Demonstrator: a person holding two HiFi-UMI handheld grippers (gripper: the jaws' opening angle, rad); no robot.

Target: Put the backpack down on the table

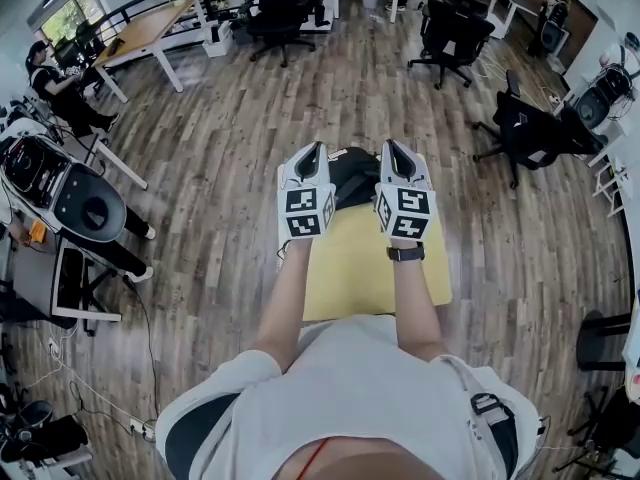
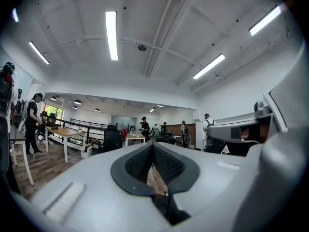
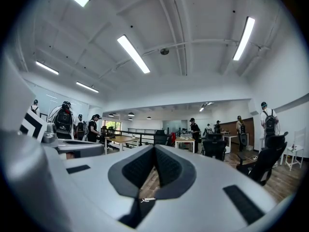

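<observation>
The black backpack [image 1: 352,176] sits at the far end of the yellow table [image 1: 365,268], between my two grippers. My left gripper [image 1: 314,154] points level at the backpack's left side, its jaws pressed together. In the left gripper view my left gripper [image 2: 153,146] pinches a black strap [image 2: 169,209] low between the pads. At the backpack's right side, my right gripper [image 1: 392,151] is also shut. The right gripper view shows my right gripper [image 3: 155,149] holding a black strap [image 3: 137,211] with a small white label. Most of the backpack is hidden behind the gripper bodies.
Black office chairs stand beyond the table [image 1: 452,38] and to its right [image 1: 530,133]. A wooden desk [image 1: 150,28] is at the far left, with a seated person [image 1: 55,83] by it. Machines [image 1: 60,193] and cables line the left side. The floor is wood planks.
</observation>
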